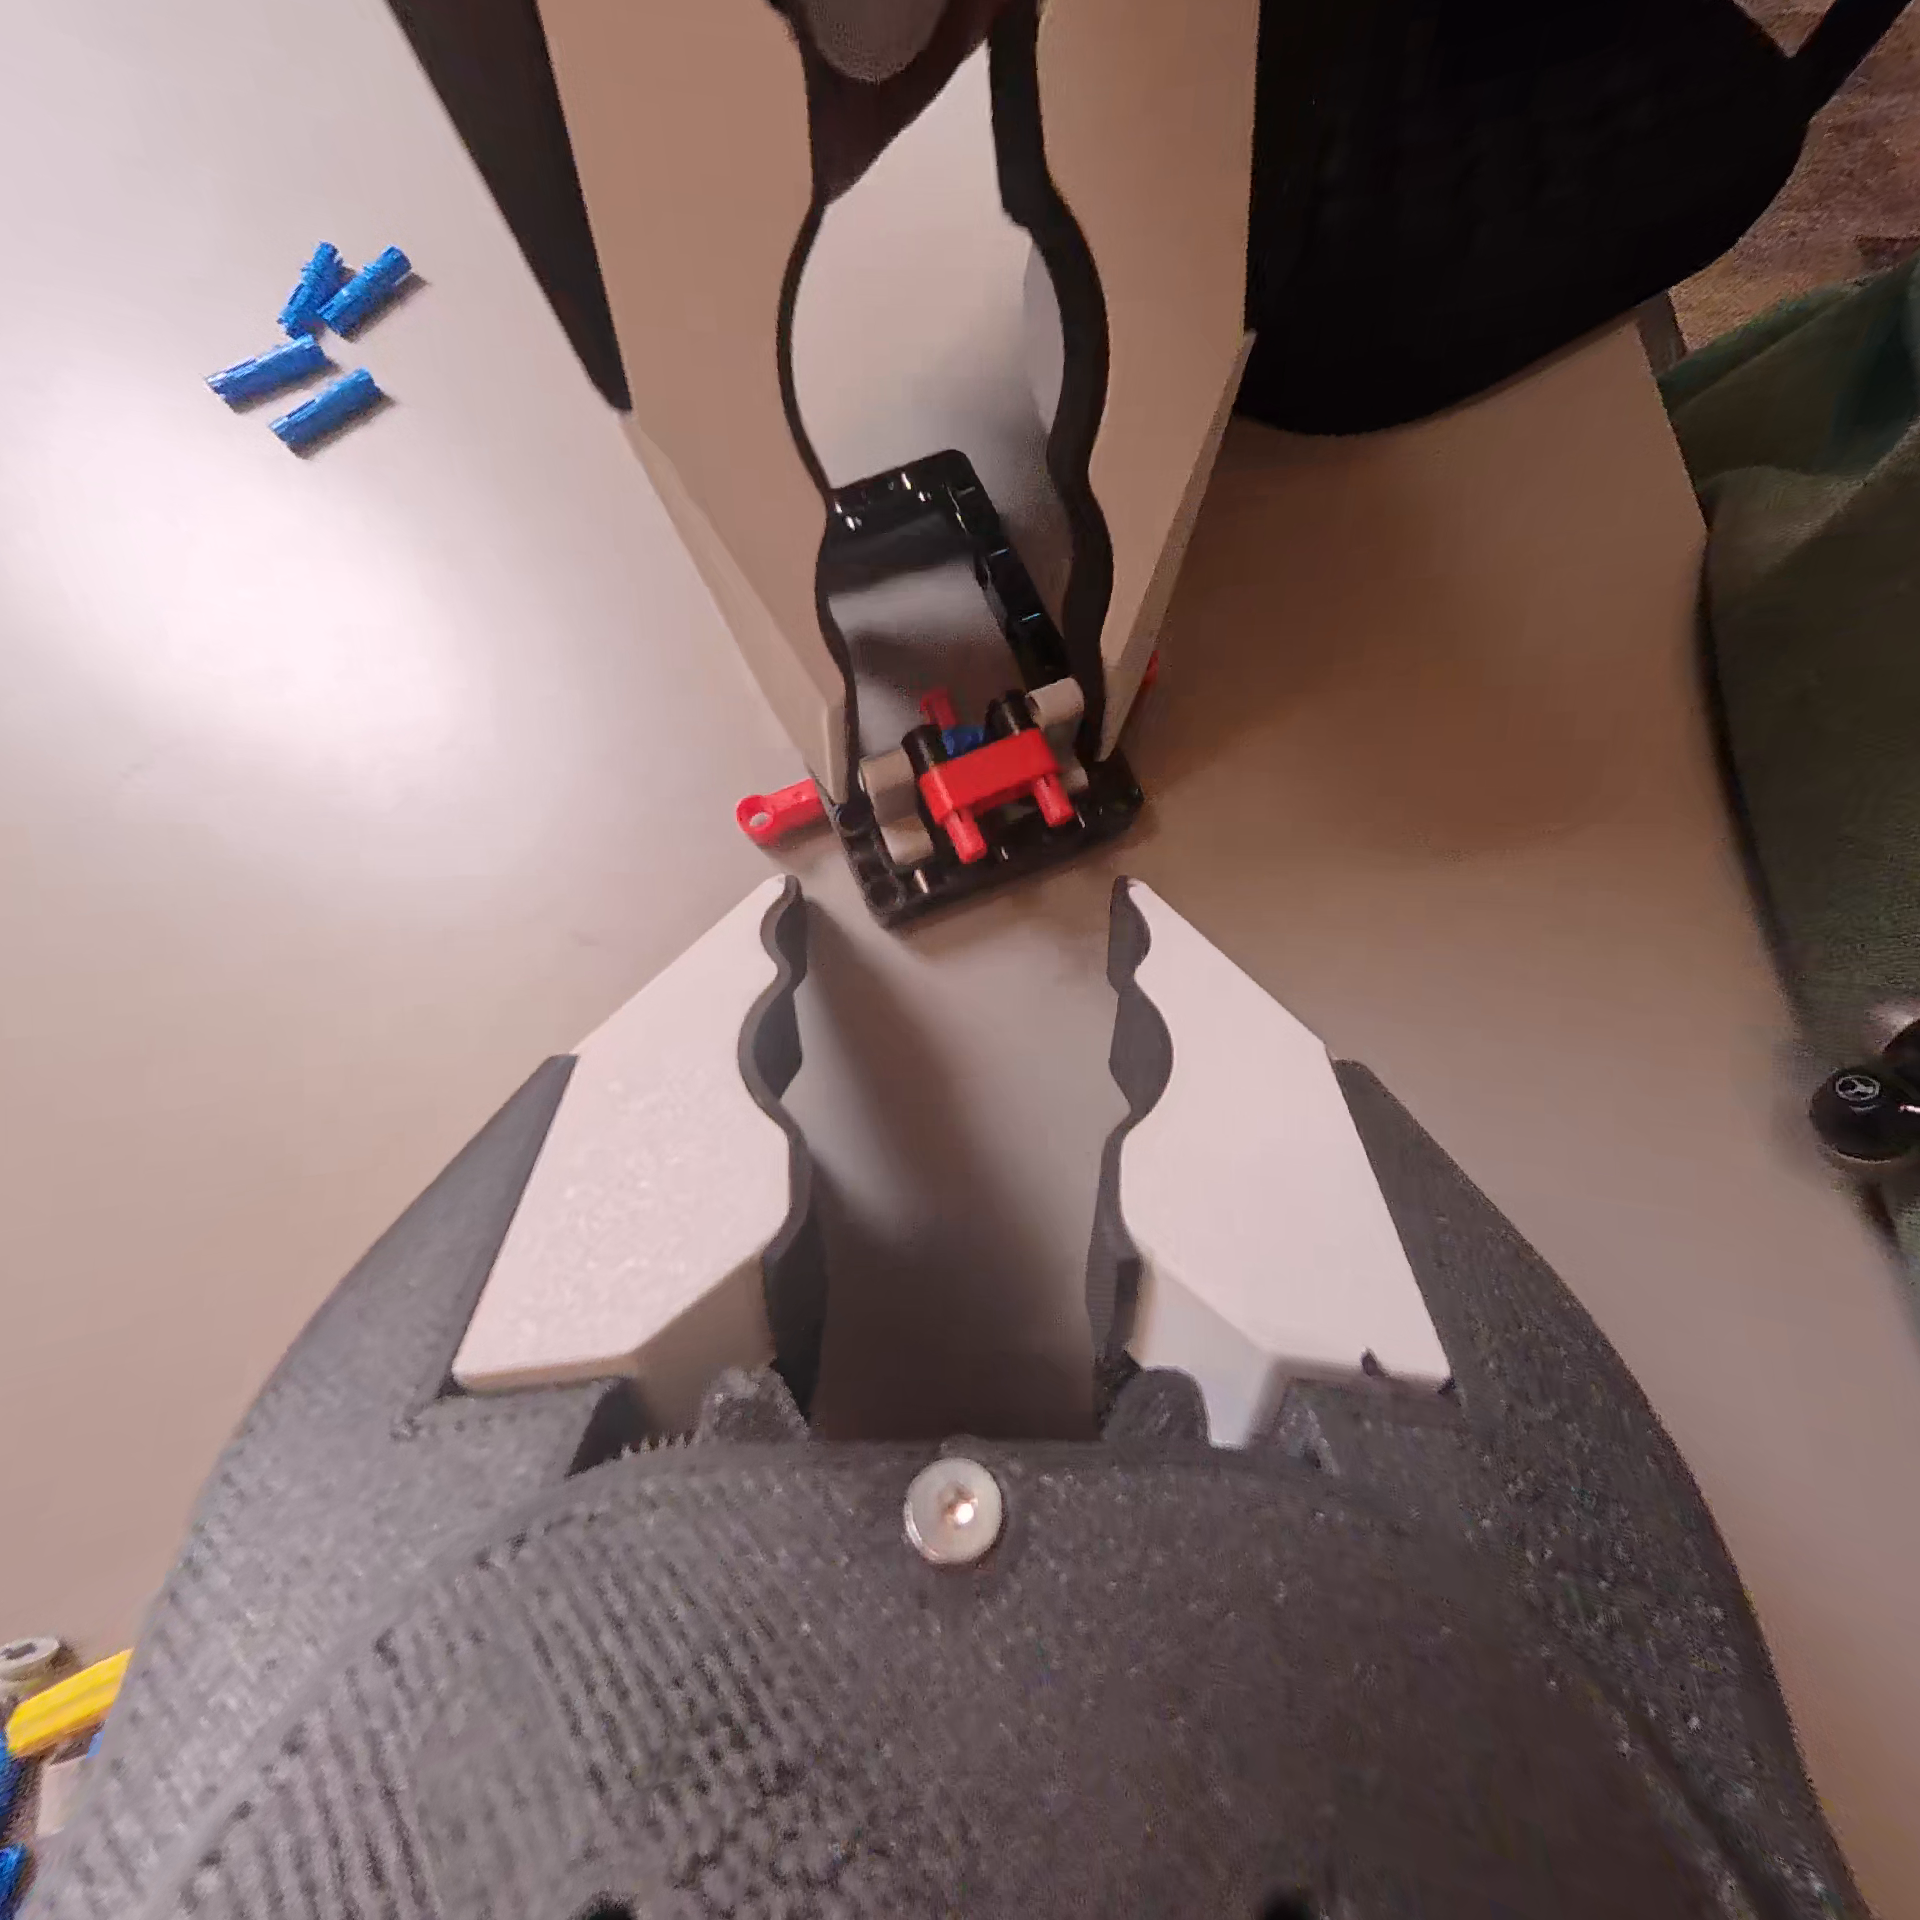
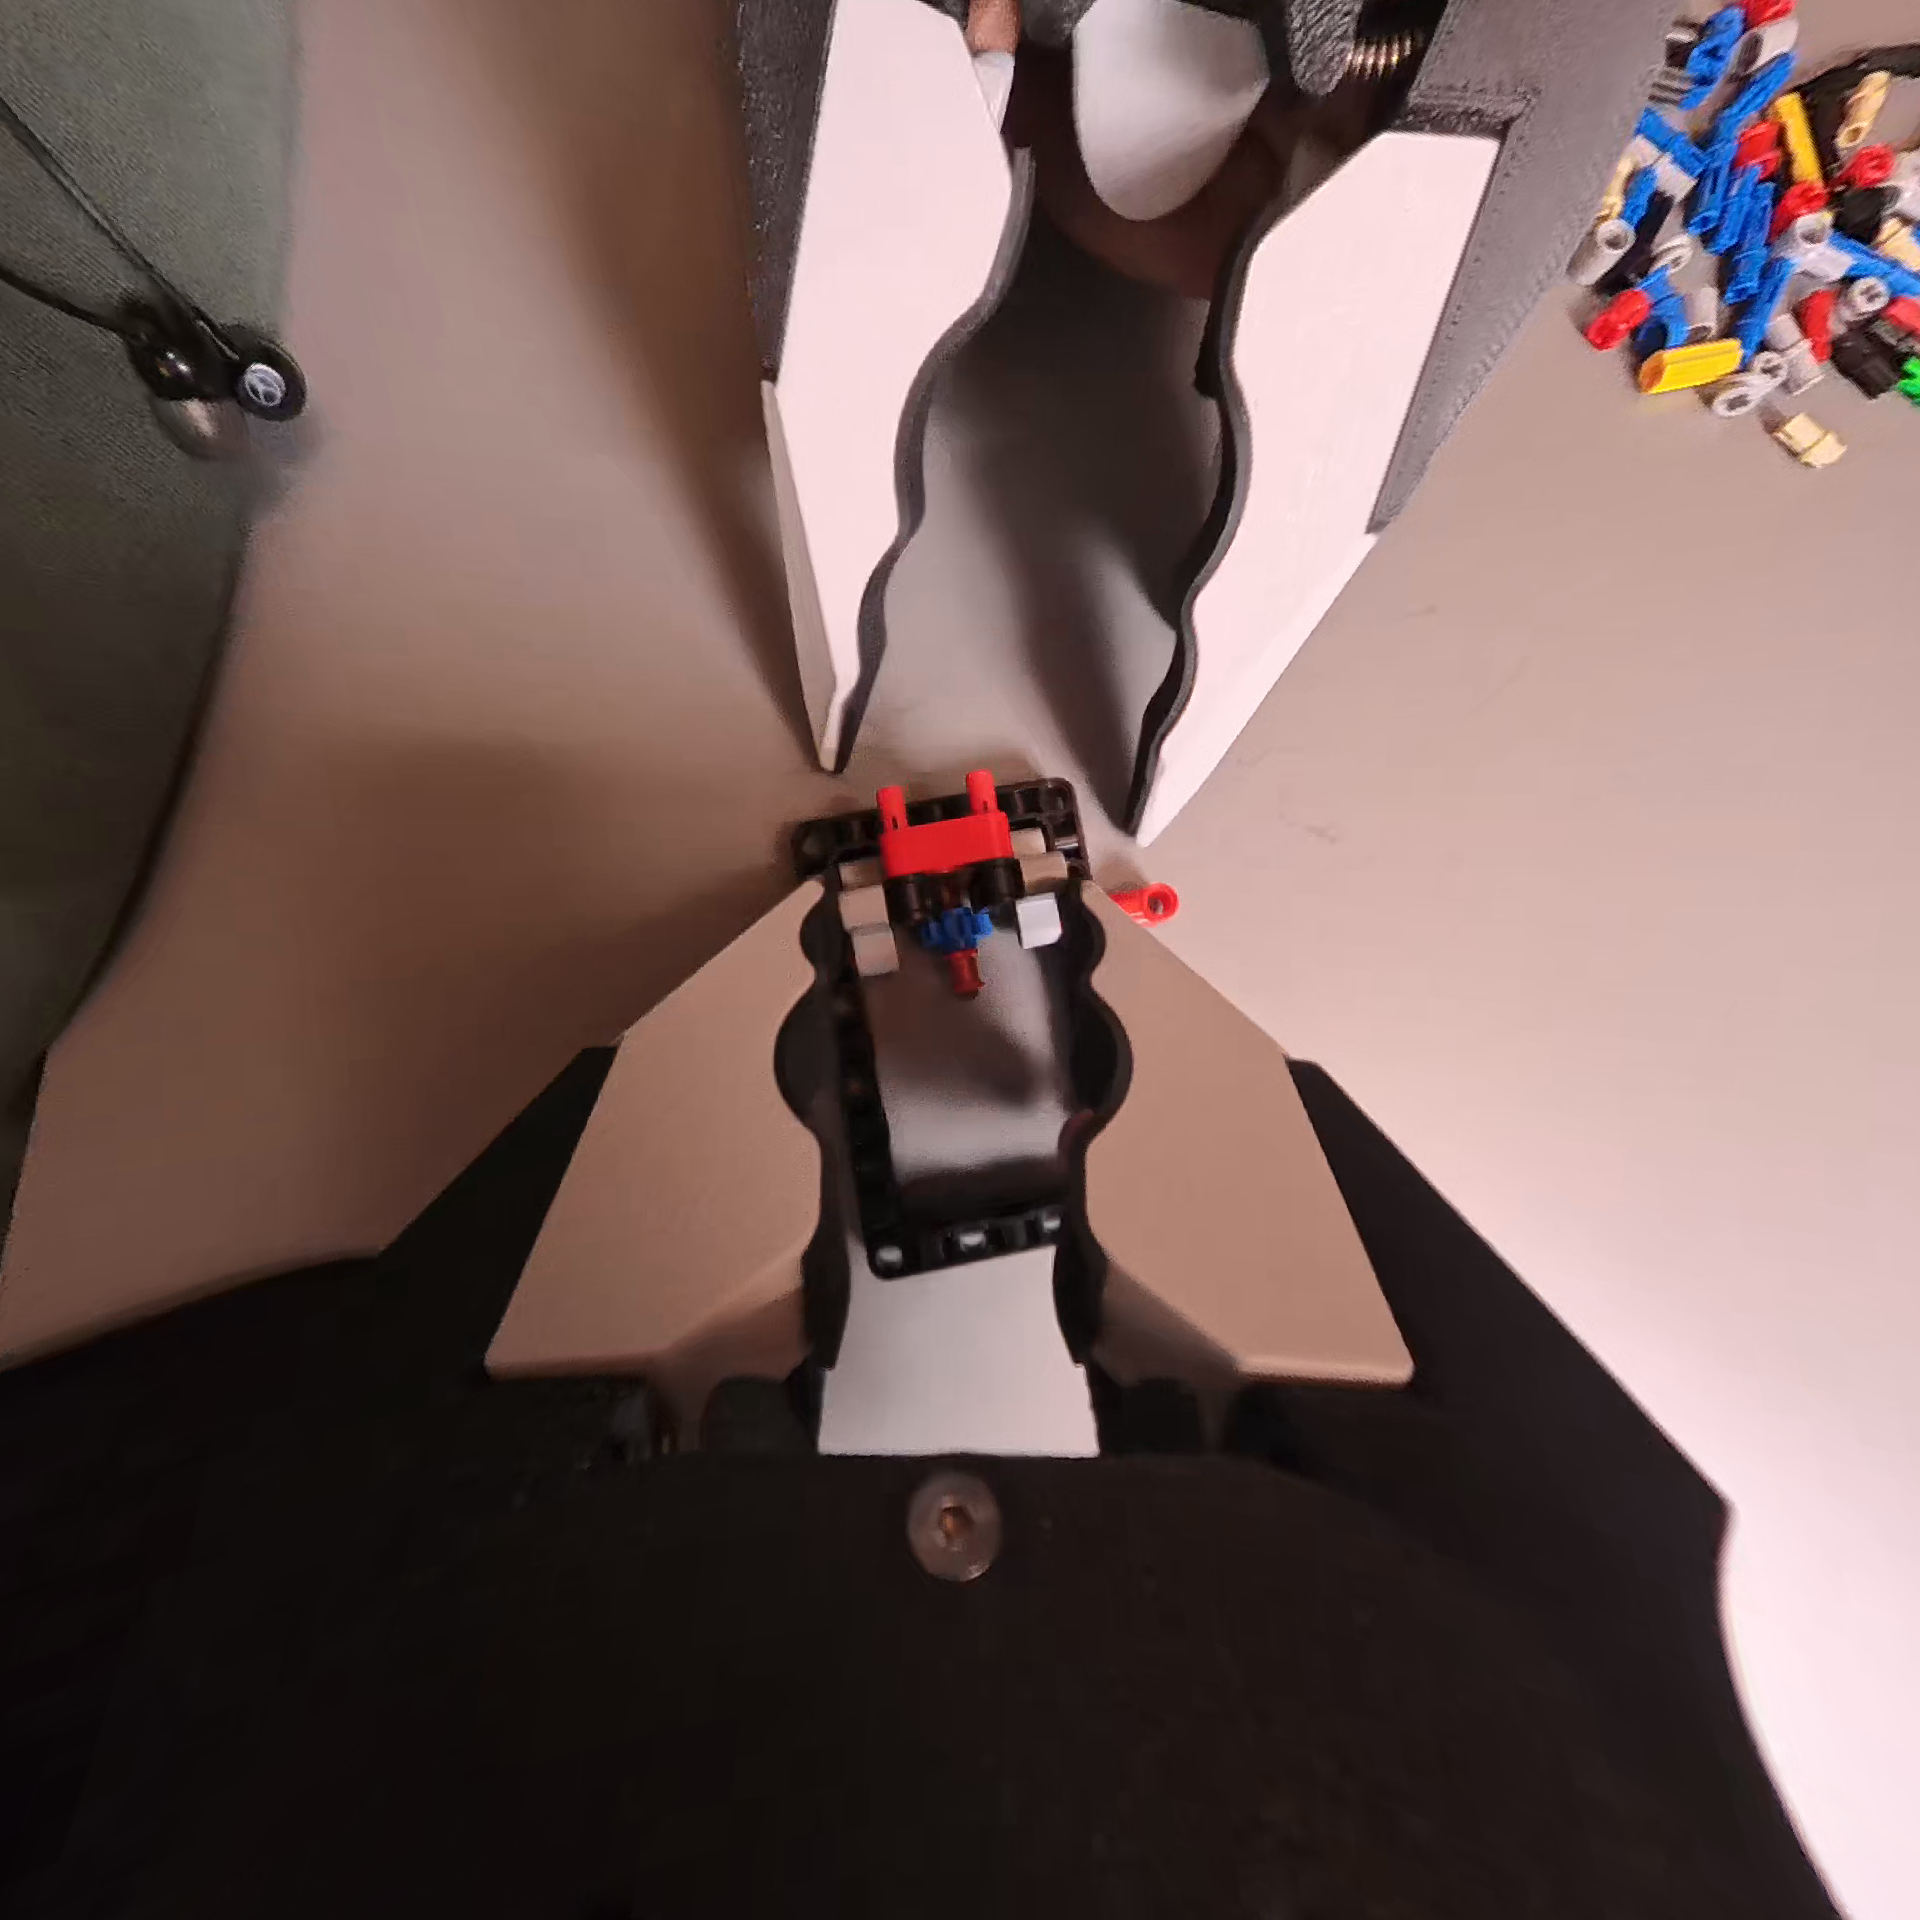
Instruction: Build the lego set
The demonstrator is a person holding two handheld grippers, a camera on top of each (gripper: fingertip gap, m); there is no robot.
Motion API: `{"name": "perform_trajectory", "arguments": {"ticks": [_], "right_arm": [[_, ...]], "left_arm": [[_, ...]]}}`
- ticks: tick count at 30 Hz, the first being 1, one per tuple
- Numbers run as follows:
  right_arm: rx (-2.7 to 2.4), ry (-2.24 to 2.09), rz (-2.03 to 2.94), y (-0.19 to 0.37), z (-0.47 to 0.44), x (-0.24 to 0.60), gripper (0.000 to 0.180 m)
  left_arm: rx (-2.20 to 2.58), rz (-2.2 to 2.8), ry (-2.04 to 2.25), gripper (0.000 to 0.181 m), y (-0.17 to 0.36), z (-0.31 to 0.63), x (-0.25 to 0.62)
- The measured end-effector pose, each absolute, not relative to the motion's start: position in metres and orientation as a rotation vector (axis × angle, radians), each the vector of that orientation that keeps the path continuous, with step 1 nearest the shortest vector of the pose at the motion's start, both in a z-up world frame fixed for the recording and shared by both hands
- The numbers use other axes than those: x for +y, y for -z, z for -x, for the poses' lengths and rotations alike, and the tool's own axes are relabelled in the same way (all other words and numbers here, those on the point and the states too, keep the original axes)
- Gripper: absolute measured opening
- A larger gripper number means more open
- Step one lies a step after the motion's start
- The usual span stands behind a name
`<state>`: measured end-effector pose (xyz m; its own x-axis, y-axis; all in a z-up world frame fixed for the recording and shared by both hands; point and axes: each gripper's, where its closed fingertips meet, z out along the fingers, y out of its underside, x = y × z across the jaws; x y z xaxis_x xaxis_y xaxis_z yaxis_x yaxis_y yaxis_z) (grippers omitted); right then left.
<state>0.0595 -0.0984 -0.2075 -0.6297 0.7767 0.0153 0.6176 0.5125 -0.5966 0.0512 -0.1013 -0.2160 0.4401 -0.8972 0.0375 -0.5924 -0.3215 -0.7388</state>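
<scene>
Black and rectangular, the frame [image 2: 966,1101] lies flat on the table [image 1: 312,675], clamped along its long sides by the right gripper [image 2: 951,904], while the left gripper [image 1: 956,904] waits just short of the frame's near end with its jaws apart and nothing between them. At that end sits the red connector [image 1: 987,784] on its grey crosspieces, with a small blue gear [image 2: 948,928] behind it. The likely trouble, judged from this pose, is a push on the connector that skids or tips the frame if the clamp is weak (its hold is on smooth plastic), or that knocks the red pin [image 1: 774,810] sticking out from the frame's side. Blue pins [image 1: 312,332] lie well off to the frame's side, the mixed pile [image 2: 1756,208] farther still. How the gear meshes is too small to tell; the right fingers hide the frame's flanks, and the pile is cut by the picture edge.
</scene>
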Motion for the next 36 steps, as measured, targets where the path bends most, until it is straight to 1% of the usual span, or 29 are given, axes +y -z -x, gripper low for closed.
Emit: {"name": "perform_trajectory", "arguments": {"ticks": [5,13,14,15,16,17,20,22,25,28,30,32,34,36], "right_arm": [[-2.503,-0.756,1.117,0.208,-0.055,-0.099,0.039],[-2.449,-0.731,1.064,0.206,-0.046,-0.097,0.040],[-2.435,-0.711,1.080,0.206,-0.045,-0.094,0.043],[-2.415,-0.690,1.104,0.205,-0.045,-0.090,0.050],[-2.395,-0.684,1.134,0.203,-0.046,-0.086,0.053],[-2.362,-0.696,1.164,0.199,-0.047,-0.083,0.053],[-2.240,-0.732,1.245,0.189,-0.054,-0.077,0.044],[-2.202,-0.720,1.292,0.188,-0.064,-0.077,0.044],[-2.140,-0.756,1.379,0.190,-0.074,-0.091,0.047],[-2.082,-0.677,1.421,0.195,-0.077,-0.094,0.050],[-2.059,-0.585,1.434,0.199,-0.077,-0.088,0.051],[-2.046,-0.556,1.473,0.203,-0.076,-0.085,0.053],[-2.027,-0.563,1.529,0.207,-0.076,-0.083,0.053],[-2.008,-0.516,1.540,0.210,-0.079,-0.070,0.049]], "left_arm": [[1.238,2.047,0.583,0.062,0.217,-0.055,-0.103],[1.193,2.061,0.536,0.058,0.217,-0.052,-0.098],[1.186,2.065,0.527,0.057,0.217,-0.052,-0.097],[1.176,2.070,0.520,0.054,0.217,-0.051,-0.096],[1.161,2.077,0.509,0.048,0.216,-0.050,-0.095],[1.143,2.086,0.496,0.043,0.216,-0.048,-0.093],[1.107,2.115,0.491,0.039,0.216,-0.044,-0.093],[1.147,2.119,0.514,0.034,0.216,-0.044,-0.099],[1.206,2.132,0.632,0.033,0.213,-0.044,-0.113],[1.281,2.054,0.809,0.029,0.199,-0.046,-0.131],[1.251,2.009,0.780,0.030,0.191,-0.041,-0.123],[1.185,1.994,0.712,0.037,0.188,-0.032,-0.108],[1.139,1.987,0.635,0.041,0.191,-0.024,-0.092],[1.148,2.018,0.574,0.046,0.201,-0.017,-0.086]]}}
